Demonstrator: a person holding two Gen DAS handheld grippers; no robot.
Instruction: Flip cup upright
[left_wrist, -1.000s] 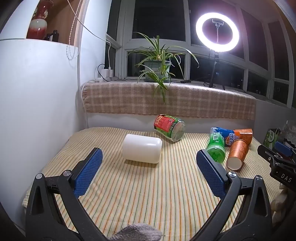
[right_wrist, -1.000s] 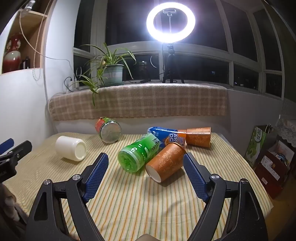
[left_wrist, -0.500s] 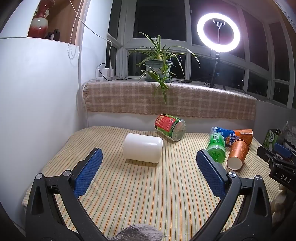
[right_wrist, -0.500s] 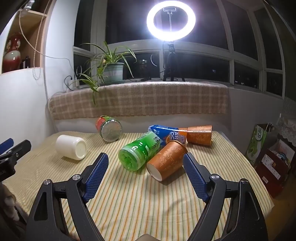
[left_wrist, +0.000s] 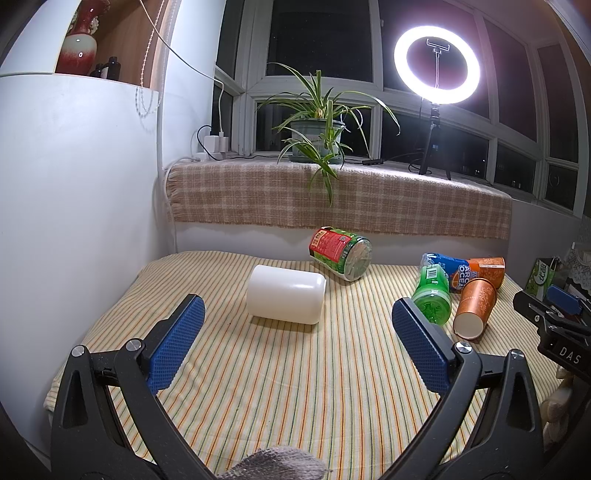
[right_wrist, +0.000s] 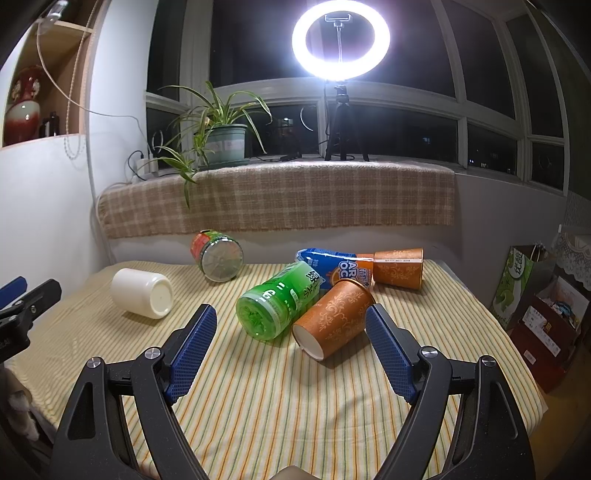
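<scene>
A white cup (left_wrist: 286, 293) lies on its side on the striped cloth, just beyond my open, empty left gripper (left_wrist: 295, 343); it also shows in the right wrist view (right_wrist: 142, 292). An orange paper cup (right_wrist: 332, 319) lies on its side just ahead of my open, empty right gripper (right_wrist: 291, 347), leaning against a green cup (right_wrist: 279, 299). Behind them lie a blue cup (right_wrist: 328, 264) and a second orange cup (right_wrist: 399, 267). A red-and-green cup (right_wrist: 218, 254) lies on its side further back.
The striped cloth (left_wrist: 295, 387) covers a table that ends at a white wall on the left and a plaid-covered sill (left_wrist: 332, 199) behind. A potted plant (left_wrist: 317, 136) and a ring light (left_wrist: 436, 66) stand on the sill. Bags and boxes (right_wrist: 535, 295) sit right of the table.
Both grippers have edged slightly forward toward the cups. Nothing on the table has moved and both stay open.
</scene>
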